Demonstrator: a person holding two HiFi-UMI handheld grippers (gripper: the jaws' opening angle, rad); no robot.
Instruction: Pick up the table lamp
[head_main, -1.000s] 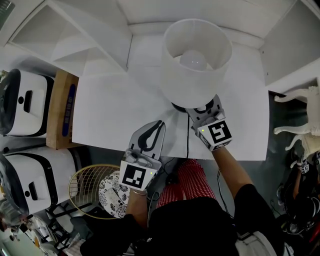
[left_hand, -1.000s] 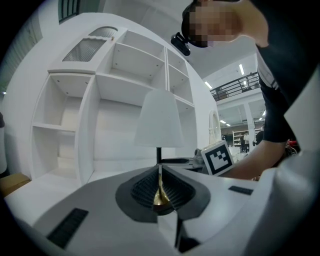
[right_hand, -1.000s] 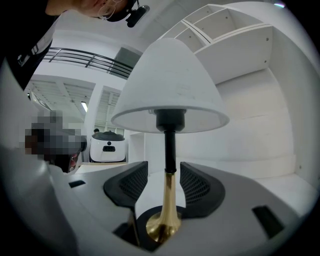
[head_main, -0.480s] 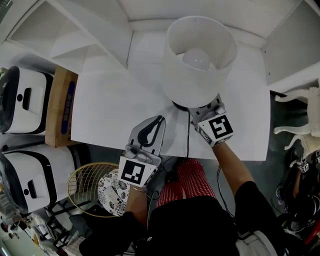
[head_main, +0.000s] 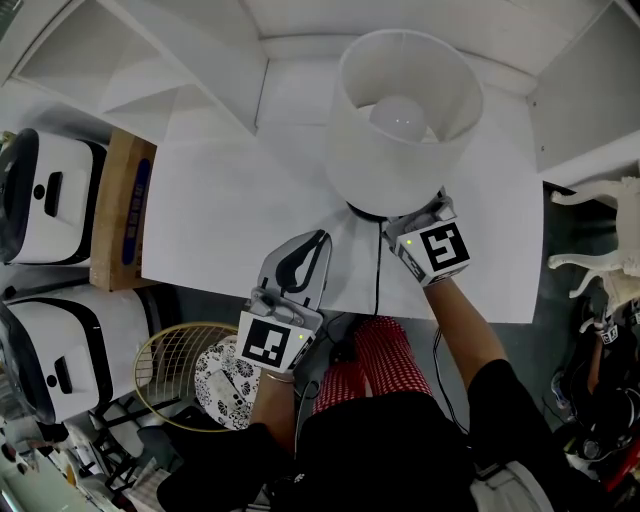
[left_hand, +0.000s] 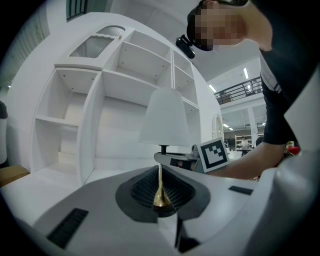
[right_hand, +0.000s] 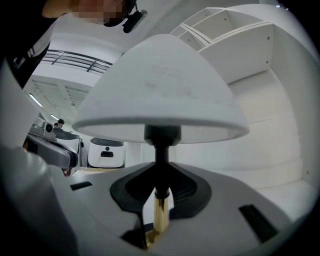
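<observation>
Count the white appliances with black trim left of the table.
2. The upper appliance stands at the head view's left edge beside the cardboard box; the lower appliance is below it in the picture, beside the wire basket. Others may lie beyond the frame.

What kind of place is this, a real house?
Probably a big hall or lab with a pretend room corner: the table lamp and white shelves look homely, but two white machines sit beside the table, and a railing shows beyond.

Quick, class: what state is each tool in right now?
Left tool: closed, holding nothing.
Right tool: jaws have just been closing, now gripping the table lamp's stem.
</observation>
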